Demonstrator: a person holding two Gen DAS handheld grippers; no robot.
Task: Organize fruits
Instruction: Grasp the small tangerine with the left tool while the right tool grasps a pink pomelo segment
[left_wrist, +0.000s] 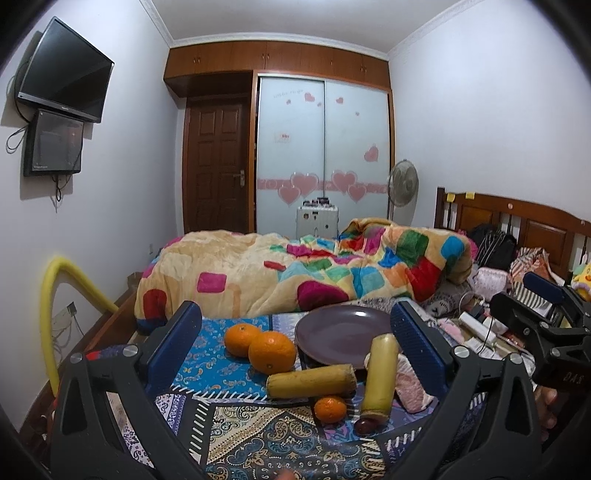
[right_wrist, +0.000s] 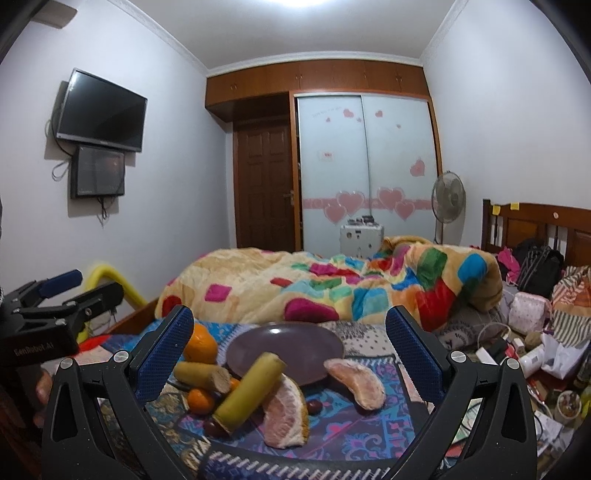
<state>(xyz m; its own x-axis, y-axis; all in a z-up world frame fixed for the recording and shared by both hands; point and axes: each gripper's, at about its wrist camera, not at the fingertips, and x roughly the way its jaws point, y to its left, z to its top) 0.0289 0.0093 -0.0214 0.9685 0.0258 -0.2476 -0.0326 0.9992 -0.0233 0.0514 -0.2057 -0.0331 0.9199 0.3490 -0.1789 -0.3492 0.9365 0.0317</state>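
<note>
Nearest my right claw (right_wrist: 288, 363) lay a pomelo wedge (right_wrist: 286, 413), low in the middle of the right wrist view, its long axis running up and away from me, its upper end touching a yellow-green cane piece (right_wrist: 251, 387) that leaned diagonally toward the upper right. A second pomelo wedge (right_wrist: 356, 382) lay just right of centre, its tip near the rim of the purple plate (right_wrist: 284, 341), which held nothing. Both my claws were spread wide and gripped nothing.

My left claw (left_wrist: 295, 349) framed two oranges (left_wrist: 271, 350) side by side at centre left, a second cane piece (left_wrist: 312, 380) lying crosswise below them, and a small mandarin (left_wrist: 330, 408) just beneath it. A dark round fruit (left_wrist: 365, 424) sat at the foot of the upright cane.

I judged the near wedge the easier pick for my right claw: it sat straight ahead between the fingers, plate directly beyond. All of this rested on the patterned bed cover (right_wrist: 354, 439).
</note>
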